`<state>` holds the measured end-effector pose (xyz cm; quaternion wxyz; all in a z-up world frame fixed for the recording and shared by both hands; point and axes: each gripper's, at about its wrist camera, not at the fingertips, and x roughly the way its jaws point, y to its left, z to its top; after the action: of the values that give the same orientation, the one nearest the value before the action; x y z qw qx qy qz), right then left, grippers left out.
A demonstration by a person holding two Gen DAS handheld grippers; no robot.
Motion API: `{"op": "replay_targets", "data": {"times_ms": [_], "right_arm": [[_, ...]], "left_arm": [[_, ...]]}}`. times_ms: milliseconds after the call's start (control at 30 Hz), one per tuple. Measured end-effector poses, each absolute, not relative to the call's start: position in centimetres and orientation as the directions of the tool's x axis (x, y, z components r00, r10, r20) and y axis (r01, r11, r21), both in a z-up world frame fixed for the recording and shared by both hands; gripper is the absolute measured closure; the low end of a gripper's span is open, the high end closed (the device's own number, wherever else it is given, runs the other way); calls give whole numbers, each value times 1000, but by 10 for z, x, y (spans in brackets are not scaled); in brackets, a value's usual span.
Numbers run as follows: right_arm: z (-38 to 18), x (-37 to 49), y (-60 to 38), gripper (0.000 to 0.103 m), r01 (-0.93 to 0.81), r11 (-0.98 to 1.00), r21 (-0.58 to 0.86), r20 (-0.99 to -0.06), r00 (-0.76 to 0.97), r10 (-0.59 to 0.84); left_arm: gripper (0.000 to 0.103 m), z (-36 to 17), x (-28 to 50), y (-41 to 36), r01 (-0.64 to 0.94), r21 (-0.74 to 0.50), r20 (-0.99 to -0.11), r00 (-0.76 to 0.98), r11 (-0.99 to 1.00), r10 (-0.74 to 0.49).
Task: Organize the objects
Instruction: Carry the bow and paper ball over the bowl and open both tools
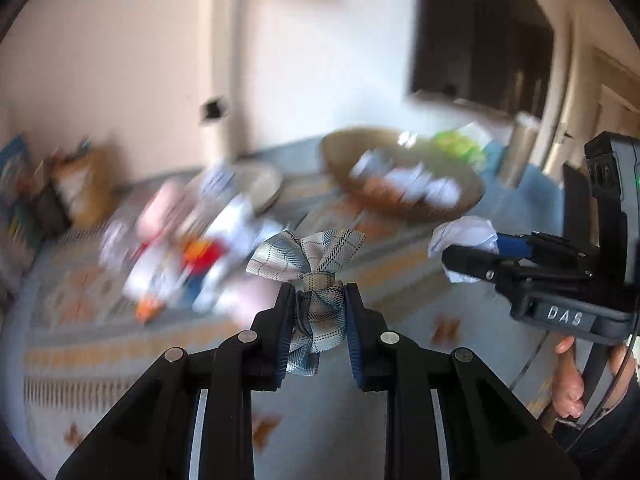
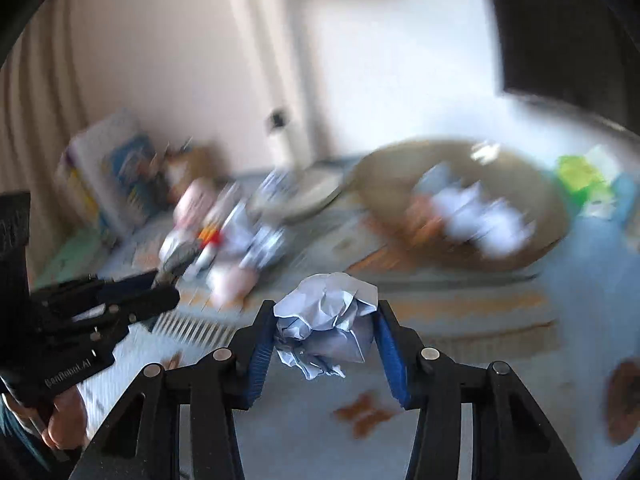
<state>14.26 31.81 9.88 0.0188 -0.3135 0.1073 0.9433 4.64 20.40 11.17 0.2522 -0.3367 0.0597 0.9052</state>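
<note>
My left gripper [image 1: 319,292] is shut on a grey-blue checked ribbon bow [image 1: 316,264] and holds it above the patterned cloth. My right gripper [image 2: 325,316] is shut on a crumpled ball of white paper [image 2: 326,324]; it also shows in the left wrist view [image 1: 466,236] at the right, with the paper ball [image 1: 464,230] in it. My left gripper shows at the left of the right wrist view [image 2: 160,280]. A round brown basket [image 1: 400,176] [image 2: 460,200] holding crumpled papers lies beyond. A blurred pile of mixed objects [image 1: 192,252] [image 2: 228,236] lies to the left.
A round plate [image 1: 260,184] lies behind the pile. Books and boxes [image 1: 24,200] [image 2: 108,172] lean against the wall at far left. A green packet [image 1: 460,146] [image 2: 580,176] lies beside the basket. A dark cabinet [image 1: 480,32] hangs at upper right.
</note>
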Motion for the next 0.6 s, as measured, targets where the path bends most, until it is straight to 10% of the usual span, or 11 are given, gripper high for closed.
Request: {"op": "replay_targets", "data": {"times_ms": [367, 500, 600], "right_arm": [[115, 70, 465, 52, -433, -840, 327, -629, -763, 149], [107, 53, 487, 29, -469, -818, 334, -659, -736, 153], [102, 68, 488, 29, -448, -811, 378, -647, -753, 114]], "left_arm": [[80, 114, -61, 325, -532, -107, -619, -626, -840, 475], [29, 112, -84, 330, -563, -211, -597, -573, -799, 562], [27, 116, -79, 308, -539, -253, -568, -590, -804, 574]]}}
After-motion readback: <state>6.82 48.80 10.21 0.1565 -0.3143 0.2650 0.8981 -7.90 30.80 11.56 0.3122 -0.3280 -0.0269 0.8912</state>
